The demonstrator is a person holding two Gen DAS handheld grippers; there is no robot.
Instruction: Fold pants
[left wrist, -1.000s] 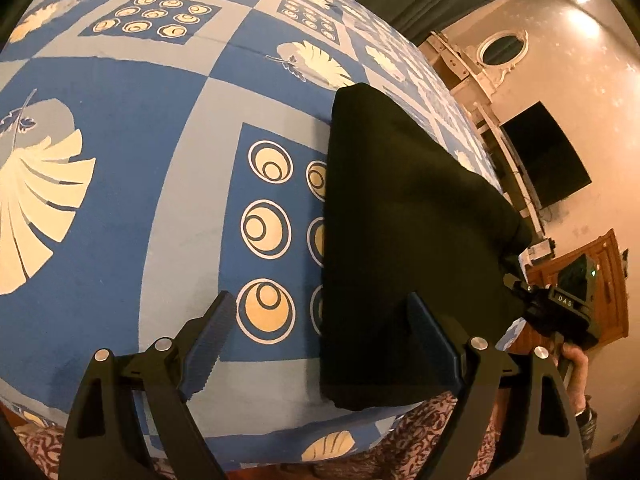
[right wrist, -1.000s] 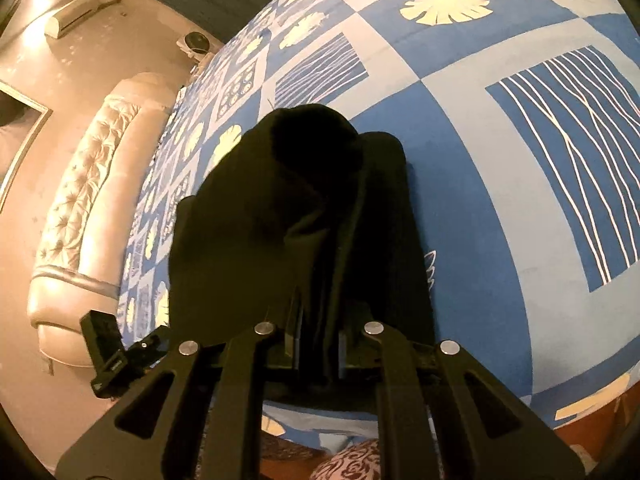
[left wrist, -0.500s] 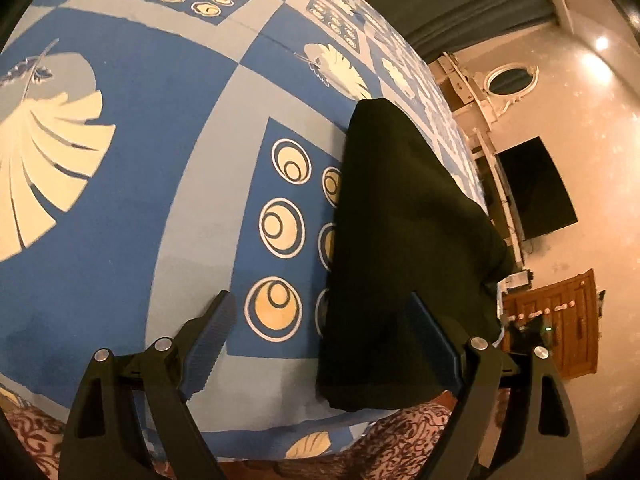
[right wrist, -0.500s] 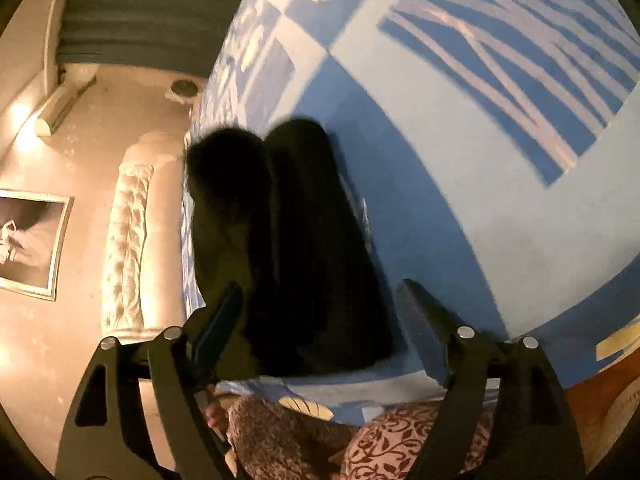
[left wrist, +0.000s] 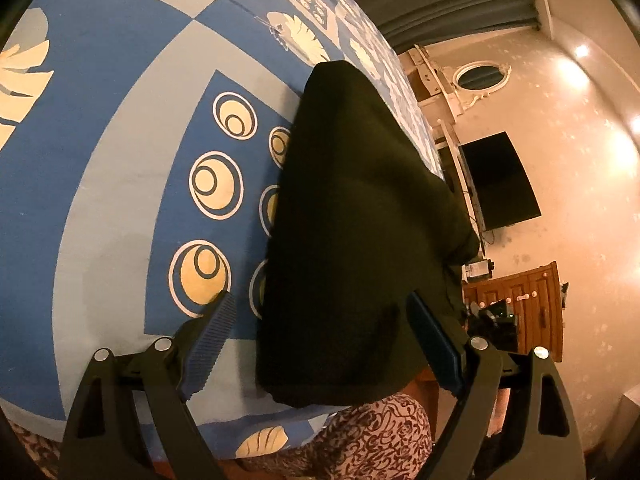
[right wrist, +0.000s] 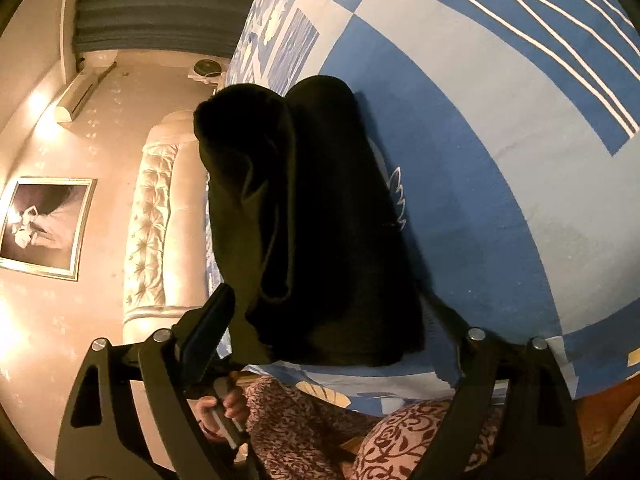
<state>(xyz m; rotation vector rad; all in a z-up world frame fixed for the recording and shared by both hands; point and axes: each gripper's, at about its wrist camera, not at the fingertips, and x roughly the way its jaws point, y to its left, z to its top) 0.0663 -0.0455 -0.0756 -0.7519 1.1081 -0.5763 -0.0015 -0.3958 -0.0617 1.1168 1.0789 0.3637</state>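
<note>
Both grippers' jaws wide, right (right wrist: 324,320) just opened, empty (folded black pants (left wrist: 360,240) lying between, untouched).

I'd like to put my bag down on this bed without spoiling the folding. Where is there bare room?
Bare bedspread lies on both sides of the black pants: the ringed squares in the left wrist view, the striped panel in the right wrist view. The near edge is crowded by the pants and both open grippers.

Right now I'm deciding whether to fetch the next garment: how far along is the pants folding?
Mostly done: the black fabric pants lie folded on the blue patterned bedsheet. Both the left hand-held gripper and right hand-held gripper are open, the right's jaws just opened. One loose flap remains.
</note>
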